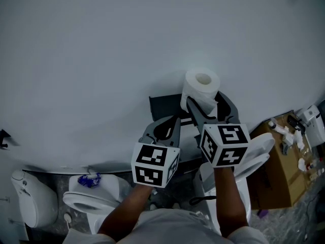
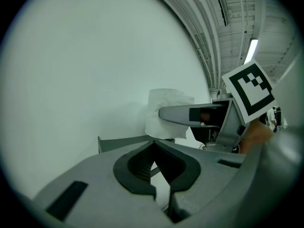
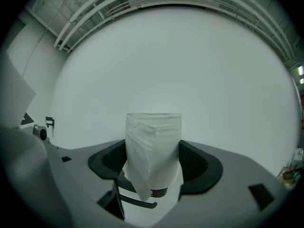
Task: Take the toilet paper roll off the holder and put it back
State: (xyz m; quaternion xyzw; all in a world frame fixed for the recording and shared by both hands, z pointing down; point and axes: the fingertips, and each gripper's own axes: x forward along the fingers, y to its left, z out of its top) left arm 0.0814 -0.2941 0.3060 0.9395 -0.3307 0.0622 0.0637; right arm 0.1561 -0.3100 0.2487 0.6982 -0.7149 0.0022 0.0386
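Observation:
A white toilet paper roll (image 1: 201, 89) stands upright against the white wall, its core hole facing up and a loose sheet hanging down its front. My right gripper (image 1: 205, 103) is shut on it, with a pad pressed on each side of the roll (image 3: 154, 151). A dark holder (image 1: 163, 105) juts from the wall just left of and below the roll; its dark arm (image 3: 137, 203) shows under the roll. My left gripper (image 1: 172, 121) is shut with nothing in it, beside the holder plate (image 2: 123, 144) and lower left of the roll (image 2: 166, 113).
A white toilet (image 1: 89, 200) with a blue item (image 1: 89, 179) on it stands at the lower left. Another white seat (image 1: 256, 154) lies right of my arms. A cardboard box (image 1: 282, 179) with bottles is at the right. The white wall (image 1: 127, 44) is close ahead.

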